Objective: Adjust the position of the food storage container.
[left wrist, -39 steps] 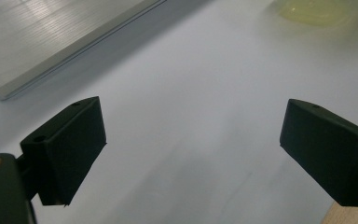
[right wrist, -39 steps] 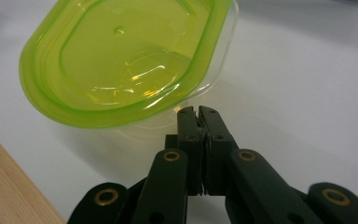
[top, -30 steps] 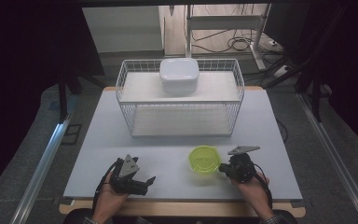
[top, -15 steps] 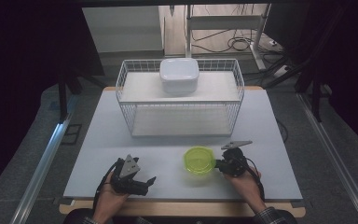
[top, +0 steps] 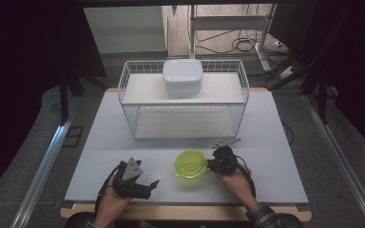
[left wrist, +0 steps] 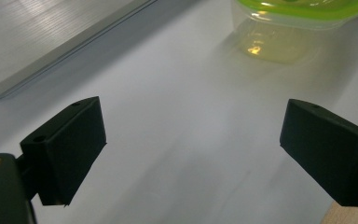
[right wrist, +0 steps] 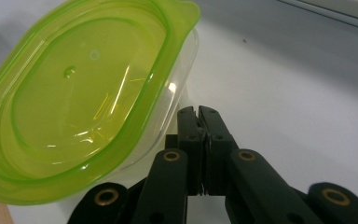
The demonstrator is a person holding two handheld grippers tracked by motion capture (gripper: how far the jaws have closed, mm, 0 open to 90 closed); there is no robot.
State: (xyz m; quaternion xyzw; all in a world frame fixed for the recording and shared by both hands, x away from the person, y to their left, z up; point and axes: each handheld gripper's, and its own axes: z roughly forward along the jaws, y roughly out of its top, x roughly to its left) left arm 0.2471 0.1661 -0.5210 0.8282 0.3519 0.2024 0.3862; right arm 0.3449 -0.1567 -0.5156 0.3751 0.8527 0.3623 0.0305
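Two black jaws of the right gripper (right wrist: 199, 112) are pressed flat together, with nothing between them. Their tips sit right against the clear wall of a plastic container with a green lid (right wrist: 79, 93); it is hard to tell if they touch it. The container is just to the left of these jaws and a little ahead. In the high view the right gripper (top: 208, 165) lies at the container's (top: 188, 164) right side, low on the white table (top: 275, 142), held by the person's right hand (top: 233, 178).

The left gripper's (left wrist: 193, 135) jaws stand wide apart, with bare table between them. The container (left wrist: 298, 28) is ahead of these jaws and off to their right, well apart from them. In the high view the left gripper (top: 151, 185) rests in the left hand (top: 114, 199).

Farther out stands a white wire shelf rack (top: 185, 102). A white box with a lid (top: 182, 76) sits on top of it.
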